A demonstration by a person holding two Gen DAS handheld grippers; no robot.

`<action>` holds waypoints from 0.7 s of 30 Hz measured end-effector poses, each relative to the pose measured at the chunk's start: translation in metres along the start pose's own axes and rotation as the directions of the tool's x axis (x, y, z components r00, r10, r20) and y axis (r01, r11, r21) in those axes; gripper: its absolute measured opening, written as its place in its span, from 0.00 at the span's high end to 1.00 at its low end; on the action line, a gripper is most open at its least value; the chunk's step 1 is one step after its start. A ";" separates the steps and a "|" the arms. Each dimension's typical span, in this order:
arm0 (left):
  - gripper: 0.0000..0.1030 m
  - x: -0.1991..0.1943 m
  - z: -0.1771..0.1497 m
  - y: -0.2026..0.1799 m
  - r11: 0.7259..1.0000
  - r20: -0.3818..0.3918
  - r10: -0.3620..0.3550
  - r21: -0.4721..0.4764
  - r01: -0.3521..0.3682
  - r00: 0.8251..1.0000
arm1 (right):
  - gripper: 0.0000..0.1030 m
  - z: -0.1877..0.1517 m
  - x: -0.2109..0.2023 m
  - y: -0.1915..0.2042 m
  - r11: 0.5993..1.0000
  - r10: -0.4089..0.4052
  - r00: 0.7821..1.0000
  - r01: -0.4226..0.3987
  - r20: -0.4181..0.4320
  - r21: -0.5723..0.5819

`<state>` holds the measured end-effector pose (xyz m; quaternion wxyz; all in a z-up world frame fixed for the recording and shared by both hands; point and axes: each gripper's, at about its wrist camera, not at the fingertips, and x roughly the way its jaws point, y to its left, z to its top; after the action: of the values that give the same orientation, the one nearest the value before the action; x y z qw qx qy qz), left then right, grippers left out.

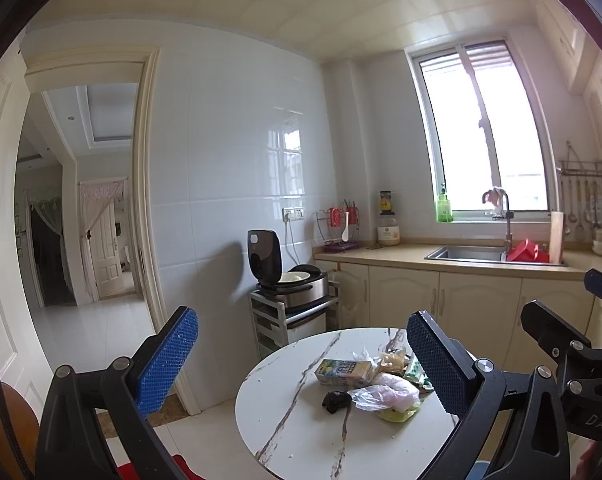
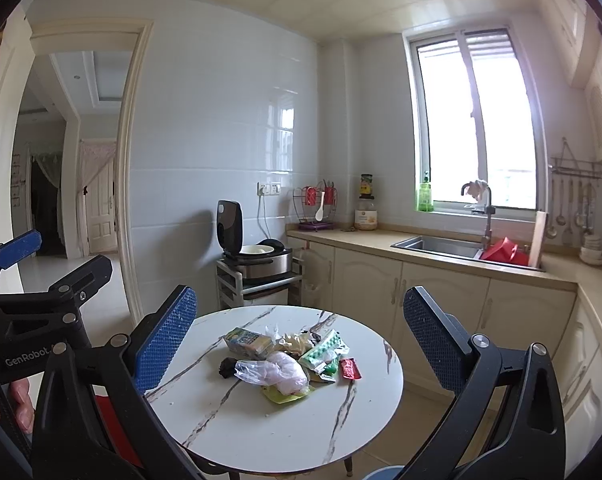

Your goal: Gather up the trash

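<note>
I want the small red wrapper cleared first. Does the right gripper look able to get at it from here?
Probably yes. The red wrapper lies at the pile's right edge on the round table, nothing on top of it, and the right gripper hangs open above the table with no obstacle between.

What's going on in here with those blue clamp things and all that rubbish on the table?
A person is holding two hand-held grippers over a round marble-patterned table in a kitchen, about to collect trash. Both the left gripper and the right gripper are open and hold nothing. The trash sits untouched in a pile: a drink carton, a crumpled plastic bag, a green-and-white wrapper, a red packet and a small black scrap.
</note>
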<state>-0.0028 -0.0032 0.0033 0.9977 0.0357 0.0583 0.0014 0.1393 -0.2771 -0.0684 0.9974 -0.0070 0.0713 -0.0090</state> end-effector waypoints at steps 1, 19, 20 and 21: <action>0.01 0.000 0.000 0.001 1.000 0.001 0.000 -0.001 0.000 1.000 | 0.00 0.000 -0.001 0.000 1.000 0.001 1.000 -0.001 0.000 0.000; 0.01 -0.001 -0.005 0.000 1.000 -0.002 0.002 -0.005 -0.002 1.000 | 0.00 -0.004 0.000 0.006 1.000 0.006 1.000 -0.006 0.000 -0.009; 0.01 -0.001 -0.005 0.000 1.000 -0.004 0.001 -0.005 -0.001 1.000 | 0.00 -0.004 0.001 0.006 1.000 0.004 1.000 -0.004 -0.001 -0.008; 0.01 -0.001 -0.004 -0.001 1.000 -0.005 0.000 -0.005 0.000 1.000 | 0.00 -0.004 0.001 0.006 1.000 0.005 1.000 -0.005 0.000 -0.007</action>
<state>-0.0042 -0.0039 -0.0010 0.9976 0.0333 0.0608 0.0018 0.1395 -0.2709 -0.0730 0.9974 -0.0102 0.0716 -0.0064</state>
